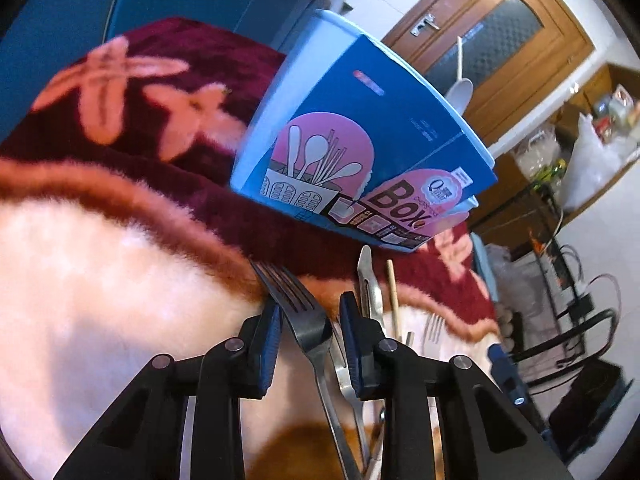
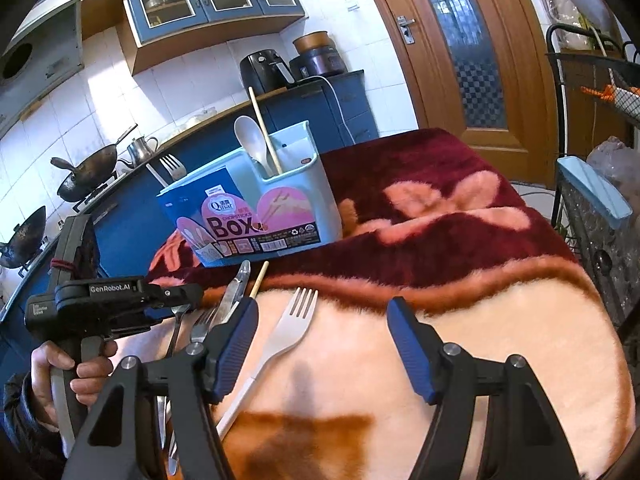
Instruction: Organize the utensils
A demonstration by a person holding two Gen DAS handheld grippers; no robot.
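A light blue utensil holder (image 2: 296, 196) with a blue "Box" label (image 1: 360, 152) stands on the blanket, holding a white spoon (image 2: 250, 136), a wooden chopstick (image 2: 264, 132) and a metal fork (image 2: 172, 166). My left gripper (image 1: 308, 332) is open with a metal fork (image 1: 304, 312) lying between its fingers, not gripped; it also shows in the right wrist view (image 2: 176, 300). My right gripper (image 2: 320, 344) is open and empty above a white plastic fork (image 2: 284, 332). A knife (image 2: 234, 292), a chopstick (image 2: 258, 280) and more metal cutlery (image 2: 200, 324) lie beside it.
The table is covered by a plush maroon, pink and cream blanket (image 2: 440, 216). A kitchen counter with woks (image 2: 84, 176) and appliances (image 2: 268, 70) runs behind. A wooden door (image 2: 460, 40) and a wire rack (image 2: 592, 80) stand to the right.
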